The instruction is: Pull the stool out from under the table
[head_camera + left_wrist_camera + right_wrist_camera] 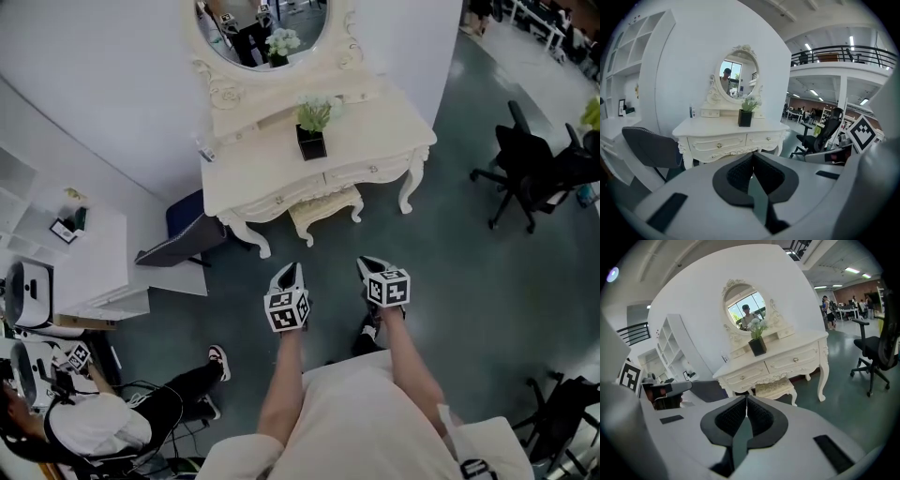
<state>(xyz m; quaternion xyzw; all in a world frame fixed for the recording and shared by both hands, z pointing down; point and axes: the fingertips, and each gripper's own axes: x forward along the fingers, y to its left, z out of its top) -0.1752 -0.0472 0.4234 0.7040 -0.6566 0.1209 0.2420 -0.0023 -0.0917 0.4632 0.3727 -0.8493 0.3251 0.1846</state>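
Stool [325,208] is sitting tucked under the bench [375,127], likely light, rigid, best gripped at its front seat rim; left gripper [292,270] and right gripper [368,263] are hovering short, jaws pressed together, empty.

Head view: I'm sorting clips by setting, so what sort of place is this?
Probably a bedroom mock-up staged inside a big open office or lab: an ornate cream dressing table with an oval mirror and a stool tucked under it, a black office chair close by, and a railed mezzanine beyond.
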